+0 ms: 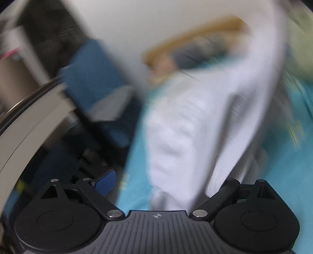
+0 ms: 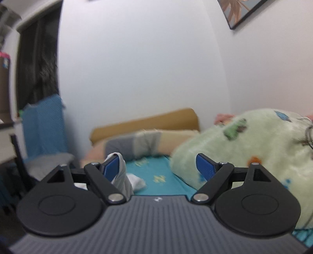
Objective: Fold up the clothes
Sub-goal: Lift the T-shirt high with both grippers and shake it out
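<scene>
The bed's turquoise sheet (image 2: 166, 181) is showing in both views, carrying yellow printed marks too blurred to read. Only the right wrist view is showing the pale green fleece blanket (image 2: 244, 156) with small printed shapes heaped along the sheet's right edge, the tan headboard (image 2: 144, 121) at the far end, the grey and beige pillows (image 2: 137, 144) below it, and a dark-framed picture (image 2: 240, 11) on the wall at upper right. A blue cloth over a chair (image 2: 43, 127) is hanging off the left edge of the bed in both views.

The left wrist view, heavily motion-blurred, is being filled by the white ribbed knit garment (image 1: 195, 127), which is stretching from the left gripper (image 1: 168, 187) up across the sheet; the right wrist view is showing only a small bunch of it at the near left edge. The left gripper's jaws are standing wide apart, one blue pad hidden behind the fabric, so whether they are holding it cannot be told. The right gripper (image 2: 158, 166) is also spread wide, with garment fabric draped over its left blue pad (image 2: 111, 168), unpinched.
</scene>
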Tool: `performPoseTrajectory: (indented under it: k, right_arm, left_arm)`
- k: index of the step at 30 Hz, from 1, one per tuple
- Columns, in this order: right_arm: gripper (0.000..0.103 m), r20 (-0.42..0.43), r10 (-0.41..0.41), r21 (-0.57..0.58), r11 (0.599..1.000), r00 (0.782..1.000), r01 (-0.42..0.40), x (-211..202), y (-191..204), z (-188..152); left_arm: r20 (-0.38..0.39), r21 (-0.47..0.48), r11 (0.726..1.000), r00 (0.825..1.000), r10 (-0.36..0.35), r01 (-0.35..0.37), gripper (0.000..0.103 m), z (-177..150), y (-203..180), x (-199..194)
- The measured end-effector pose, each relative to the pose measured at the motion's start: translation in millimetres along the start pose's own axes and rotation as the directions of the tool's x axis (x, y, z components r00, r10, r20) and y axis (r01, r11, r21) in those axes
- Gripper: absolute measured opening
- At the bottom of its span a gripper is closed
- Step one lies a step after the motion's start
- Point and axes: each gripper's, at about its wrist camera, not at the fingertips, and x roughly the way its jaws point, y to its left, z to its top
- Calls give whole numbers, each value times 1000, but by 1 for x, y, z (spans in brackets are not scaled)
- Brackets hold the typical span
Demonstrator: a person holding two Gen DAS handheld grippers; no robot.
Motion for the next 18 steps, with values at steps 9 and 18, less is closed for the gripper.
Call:
performPoseTrajectory:
  k: [9, 18]
  right_arm:
    - [85, -56, -2, -56, 998, 998, -1, -12, 5, 24]
    - [85, 36, 47, -61, 997, 998, -45, -62, 14, 111]
  left_arm:
    - [160, -432, 901, 981, 110, -31, 95, 12, 77, -42]
    - [364, -575, 815, 914, 178, 70, 96, 89, 164, -149]
